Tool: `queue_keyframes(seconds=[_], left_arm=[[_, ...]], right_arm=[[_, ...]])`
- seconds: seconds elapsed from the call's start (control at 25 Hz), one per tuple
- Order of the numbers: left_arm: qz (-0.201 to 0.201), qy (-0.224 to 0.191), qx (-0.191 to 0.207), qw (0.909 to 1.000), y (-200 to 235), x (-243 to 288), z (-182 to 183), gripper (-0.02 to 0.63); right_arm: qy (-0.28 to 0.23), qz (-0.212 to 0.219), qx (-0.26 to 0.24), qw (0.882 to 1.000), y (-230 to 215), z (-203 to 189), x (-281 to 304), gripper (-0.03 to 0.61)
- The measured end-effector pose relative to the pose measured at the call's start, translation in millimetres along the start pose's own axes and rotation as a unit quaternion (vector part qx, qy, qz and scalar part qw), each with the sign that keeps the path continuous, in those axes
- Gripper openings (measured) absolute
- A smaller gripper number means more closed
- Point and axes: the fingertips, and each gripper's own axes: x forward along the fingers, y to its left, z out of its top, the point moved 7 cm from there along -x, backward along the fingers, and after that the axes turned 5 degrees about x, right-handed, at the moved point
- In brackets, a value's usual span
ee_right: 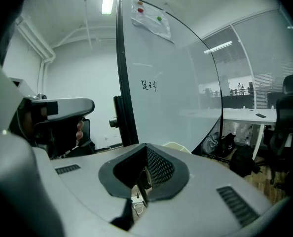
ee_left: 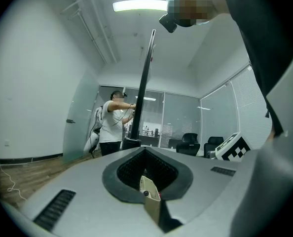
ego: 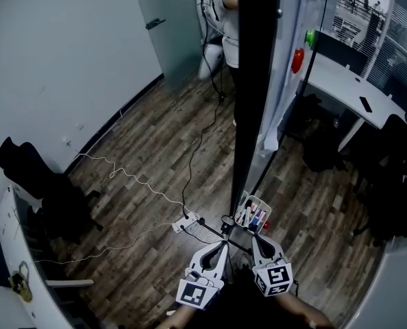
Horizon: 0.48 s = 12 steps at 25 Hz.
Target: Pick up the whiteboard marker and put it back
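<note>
Several whiteboard markers stand in a small tray at the foot of the whiteboard, which the head view shows edge-on as a dark upright bar. My left gripper hovers just left of and below the tray, shut and empty. My right gripper is close under the tray, also shut with nothing in it. In the left gripper view the jaws meet and point past the whiteboard's edge. The right gripper faces the white writing surface.
A person stands at the far end of the board. Cables and a power strip lie on the wood floor. Black chairs stand at the left; a white desk and bags stand at the right. Red and green magnets stick to the board.
</note>
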Motion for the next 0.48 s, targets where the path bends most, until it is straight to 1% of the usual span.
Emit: queue_keyframes(seconds=[0.24, 0.48], left_arm=[[-0.001, -0.004, 0.003, 1.0000, -6, -4, 1, 0.008], [0.000, -0.008, 0.007, 0.9999, -11, -4, 1, 0.008]], right_arm=[[-0.027, -0.001, -0.006, 1.000, 0, 11, -15, 0.014], [-0.074, 0.006, -0.025, 0.997, 4, 31, -37, 0.014]])
